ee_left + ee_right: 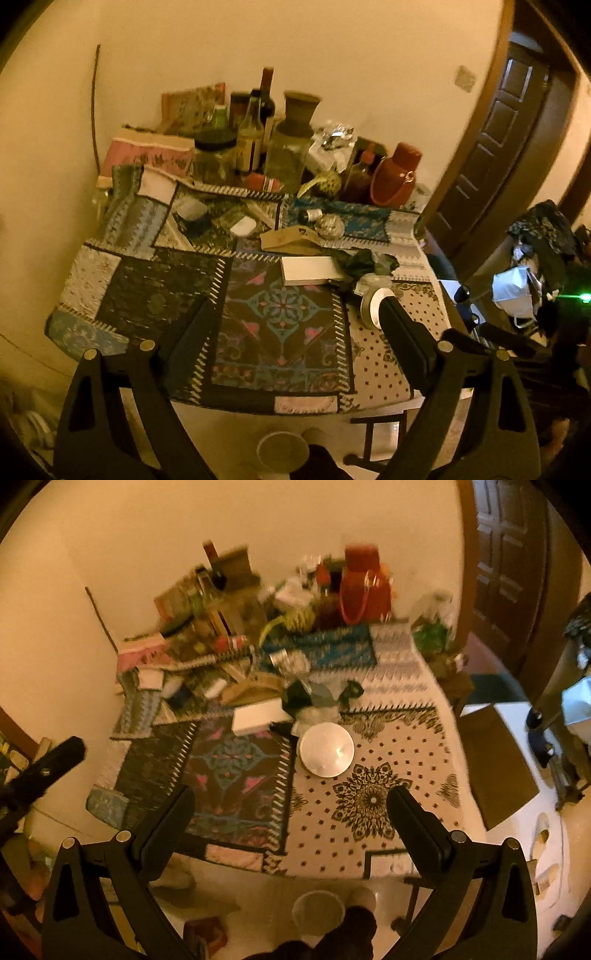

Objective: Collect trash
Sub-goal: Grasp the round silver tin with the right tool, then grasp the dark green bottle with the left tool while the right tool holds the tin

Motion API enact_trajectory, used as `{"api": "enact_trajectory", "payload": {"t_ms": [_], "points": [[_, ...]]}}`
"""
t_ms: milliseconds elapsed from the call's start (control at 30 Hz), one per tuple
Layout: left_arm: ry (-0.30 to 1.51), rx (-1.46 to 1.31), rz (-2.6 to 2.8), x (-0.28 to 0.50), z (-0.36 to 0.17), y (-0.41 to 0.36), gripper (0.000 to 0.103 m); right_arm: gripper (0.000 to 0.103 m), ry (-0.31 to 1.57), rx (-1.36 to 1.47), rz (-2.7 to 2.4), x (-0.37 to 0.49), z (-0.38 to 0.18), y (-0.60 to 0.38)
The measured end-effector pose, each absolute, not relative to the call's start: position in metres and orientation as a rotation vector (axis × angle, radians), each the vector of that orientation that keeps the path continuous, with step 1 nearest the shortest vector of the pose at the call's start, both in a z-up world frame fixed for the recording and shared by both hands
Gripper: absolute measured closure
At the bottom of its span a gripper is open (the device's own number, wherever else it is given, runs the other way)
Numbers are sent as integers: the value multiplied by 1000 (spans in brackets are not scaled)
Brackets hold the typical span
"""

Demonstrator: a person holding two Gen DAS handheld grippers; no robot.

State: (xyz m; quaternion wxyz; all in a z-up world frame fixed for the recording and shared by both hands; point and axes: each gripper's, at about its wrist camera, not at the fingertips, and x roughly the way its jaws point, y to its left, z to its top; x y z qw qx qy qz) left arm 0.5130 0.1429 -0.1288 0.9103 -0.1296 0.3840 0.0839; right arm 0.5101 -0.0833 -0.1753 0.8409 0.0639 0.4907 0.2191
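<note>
A table under a patchwork cloth (155,284) (388,738) carries litter. A white round paper dish (326,749) lies near the middle; in the left wrist view it (371,308) shows edge-on behind the right finger. A crumpled dark plastic bag (365,260) (317,696), a white box (308,269) (258,716), a foil ball (330,225) and a tan cardboard piece (290,238) lie behind it. My left gripper (295,306) is open above the near table edge. My right gripper (291,794) is open, empty, short of the dish.
Bottles, jars and a red jug (397,177) (364,587) crowd the back by the wall. A small bin (282,450) (318,910) stands on the floor below the table edge. A dark door (495,147) is at right. The left gripper's arm (40,771) shows at left.
</note>
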Motion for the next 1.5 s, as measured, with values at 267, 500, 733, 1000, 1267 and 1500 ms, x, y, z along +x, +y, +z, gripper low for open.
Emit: {"api": "enact_trajectory", "payload": {"t_ms": [267,500,733,1000,1267,1500], "points": [[905,-281,257,563,-172,133,12,6,1182,76,531,583,-245,-73],[1003,-325,320,586,-209,131,12,25,1288,89,595,619,-285,-60],[1053,-393,337,604,-226,128,12,33,1288,60,626,622,-280,-68],[1119,-447,263,645,-249,103,12,33,1260,107,577,613,-261,-115],[1186,-525,207,685,-282,72,14,33,1221,127,480,622,-251,-156],[1188,-549,280,703,-300,69,21,33,1200,130,476,628,-248,-165]]}}
